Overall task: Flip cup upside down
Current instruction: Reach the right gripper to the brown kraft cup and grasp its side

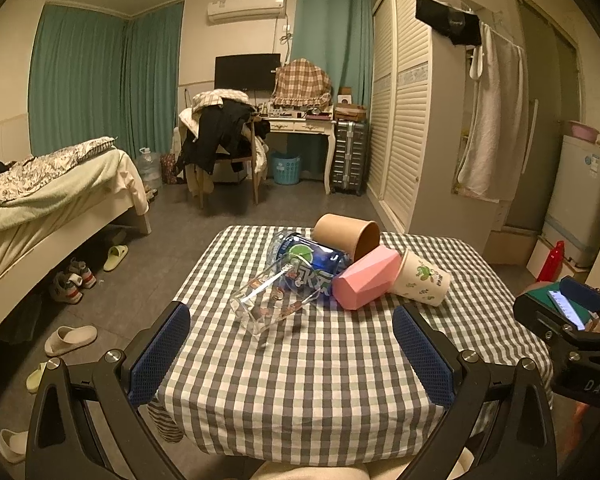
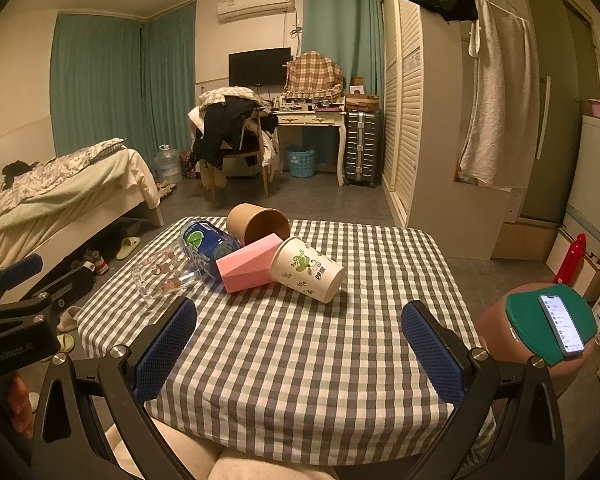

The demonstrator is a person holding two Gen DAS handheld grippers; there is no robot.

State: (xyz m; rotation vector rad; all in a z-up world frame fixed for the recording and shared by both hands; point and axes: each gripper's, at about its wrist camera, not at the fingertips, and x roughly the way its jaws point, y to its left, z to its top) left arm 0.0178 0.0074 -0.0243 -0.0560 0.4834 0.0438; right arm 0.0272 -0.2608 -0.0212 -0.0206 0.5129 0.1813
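Cups lie tipped on their sides in a touching cluster at the far part of the checked table (image 1: 300,360): a brown paper cup (image 1: 346,236), a pink faceted cup (image 1: 366,278), a white leaf-printed cup (image 1: 420,280), and a clear glass (image 1: 264,304). Left hand-held gripper (image 1: 292,354) and right hand-held gripper (image 2: 300,350) hover spread wide, holding nothing.

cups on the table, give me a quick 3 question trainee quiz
1. True or false: the pink cup stands upright.
2. Which cup lies nearest the right gripper: A clear glass, B white paper cup, C brown cup?
3. Fill in: both grippers' fingers are ____.

Key: 1 false, it lies on its side. 2 B. 3 open, holding nothing; the left gripper too.
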